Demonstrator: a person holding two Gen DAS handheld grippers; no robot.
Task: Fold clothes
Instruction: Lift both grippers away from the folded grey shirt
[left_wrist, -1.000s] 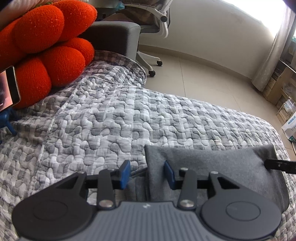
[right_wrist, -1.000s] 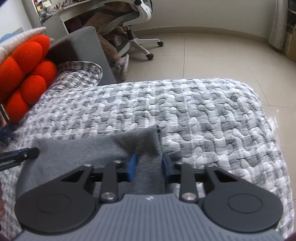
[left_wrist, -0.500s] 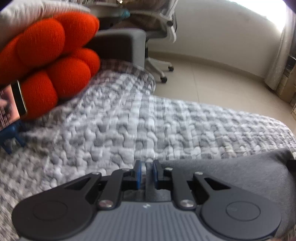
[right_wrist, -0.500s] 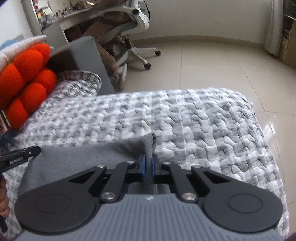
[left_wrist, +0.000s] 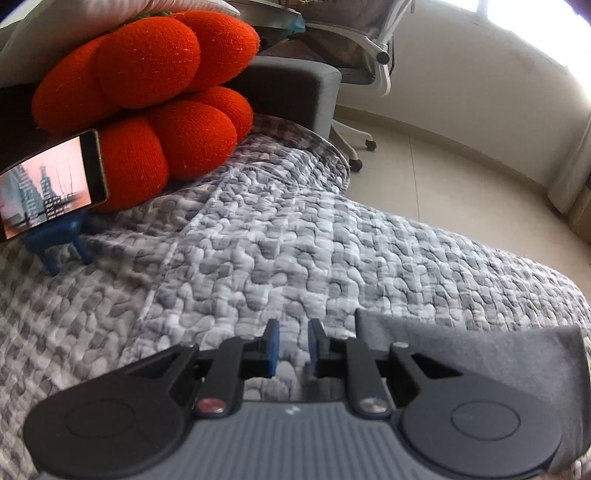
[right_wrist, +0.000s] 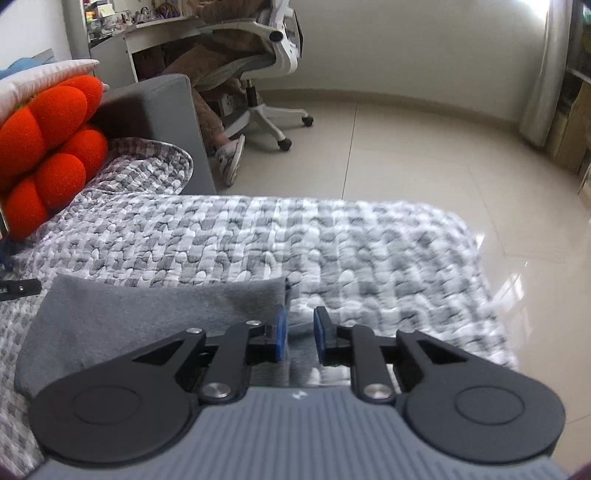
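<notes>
A grey garment (right_wrist: 140, 317) lies folded flat on the grey-and-white quilt (right_wrist: 332, 243). In the left wrist view the garment (left_wrist: 480, 354) lies to the right of my left gripper (left_wrist: 293, 347), which is open and empty over bare quilt (left_wrist: 295, 258). My right gripper (right_wrist: 300, 334) is open and empty at the garment's right edge, its left pad beside the garment's corner. The tip of the left gripper (right_wrist: 22, 288) shows at the left edge of the right wrist view.
An orange knotted cushion (left_wrist: 155, 99) and a phone (left_wrist: 44, 184) on a blue stand (left_wrist: 62, 240) sit at the back left. A grey sofa arm (right_wrist: 155, 114) and a white office chair (right_wrist: 258, 74) stand behind. Tiled floor (right_wrist: 443, 155) lies beyond the quilt's right edge.
Both grippers were shut on the garment's corners half a second ago and have now opened and let go. The left gripper has shifted left, off the garment.
</notes>
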